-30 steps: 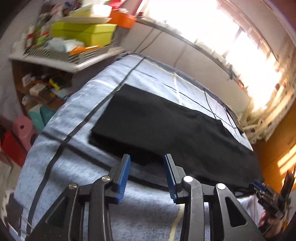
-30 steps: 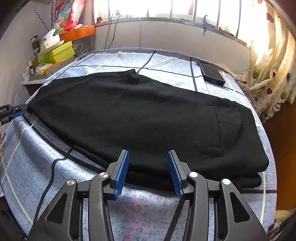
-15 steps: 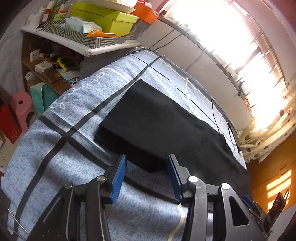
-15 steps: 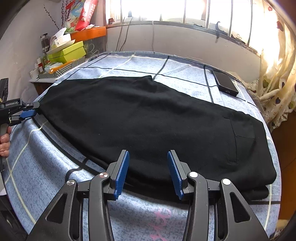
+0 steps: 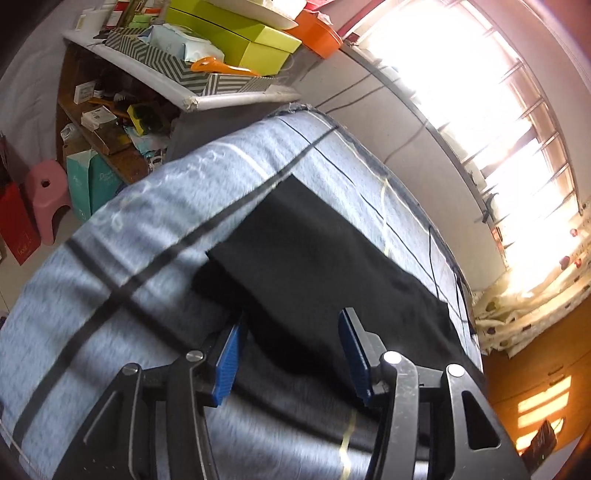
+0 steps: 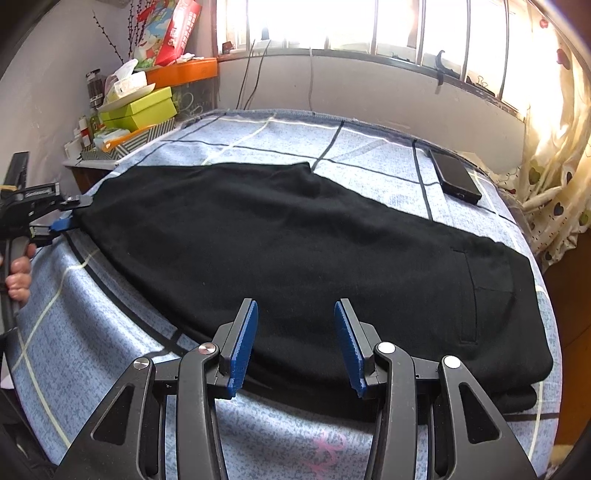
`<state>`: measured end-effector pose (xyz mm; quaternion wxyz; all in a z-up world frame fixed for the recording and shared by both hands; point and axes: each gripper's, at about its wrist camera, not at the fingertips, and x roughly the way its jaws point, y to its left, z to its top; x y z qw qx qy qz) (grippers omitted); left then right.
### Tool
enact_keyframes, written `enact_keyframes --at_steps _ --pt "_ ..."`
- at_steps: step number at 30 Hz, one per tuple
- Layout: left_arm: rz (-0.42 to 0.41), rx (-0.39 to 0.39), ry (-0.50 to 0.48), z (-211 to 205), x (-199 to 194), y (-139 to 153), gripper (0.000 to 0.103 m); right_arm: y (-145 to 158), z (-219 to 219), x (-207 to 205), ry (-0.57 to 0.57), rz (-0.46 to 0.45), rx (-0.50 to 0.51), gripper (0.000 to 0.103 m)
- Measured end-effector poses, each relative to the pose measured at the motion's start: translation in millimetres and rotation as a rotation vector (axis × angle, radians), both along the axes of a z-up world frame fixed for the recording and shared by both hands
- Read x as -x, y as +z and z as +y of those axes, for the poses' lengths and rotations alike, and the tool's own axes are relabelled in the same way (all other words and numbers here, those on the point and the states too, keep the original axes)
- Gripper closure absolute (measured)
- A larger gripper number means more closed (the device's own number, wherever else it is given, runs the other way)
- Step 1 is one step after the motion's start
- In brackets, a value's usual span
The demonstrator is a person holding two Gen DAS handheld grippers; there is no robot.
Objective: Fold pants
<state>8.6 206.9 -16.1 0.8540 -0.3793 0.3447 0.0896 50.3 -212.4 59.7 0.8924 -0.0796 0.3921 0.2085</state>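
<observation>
Window: I see a wide barred window blazing with daylight.
Wall: a grey wall below it, cables hanging.
Curtain: a heart-print curtain on the right.
Shelf: a cluttered shelf beside the bed; a pink stool on the floor.

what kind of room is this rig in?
Most likely a home bedroom: the black pants lie on a bed with a blue checked sheet, beside a cluttered shelf of boxes, under a barred window with heart-print curtains.
</observation>
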Motion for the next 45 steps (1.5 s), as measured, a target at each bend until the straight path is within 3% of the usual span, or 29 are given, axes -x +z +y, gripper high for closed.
enact_keyframes --at_steps 6,9,13,32,38,45 --pt "-0.011 -0.01 0.021 5.9 -10.5 1.5 0.053 1.0 0.7 -3.2 -0.002 -0.009 -0.008 0.058" --pt "0.011 -0.05 0.014 1.0 -11.1 -2.0 0.082 -1.5 1.2 -3.0 -0.001 0.0 -0.012 0.058" --pt "0.008 -0.057 -0.007 0.0 -13.0 -0.6 0.093 -4.7 2.3 -3.4 0.0 0.01 -0.012 0.058" --pt "-0.101 -0.174 -0.168 -39.8 -33.2 55.5 0.094 -12.7 -5.1 -8.8 -0.04 0.055 -0.039 0.058" --pt "-0.148 -0.201 -0.274 -75.1 -47.4 76.5 0.095 -10.0 -9.5 -6.4 -0.045 0.046 -0.052 0.058" --pt "-0.203 -0.233 -0.483 -139.3 -67.8 93.3 0.095 -7.4 -20.8 -4.3 -0.073 0.04 -0.068 0.058"
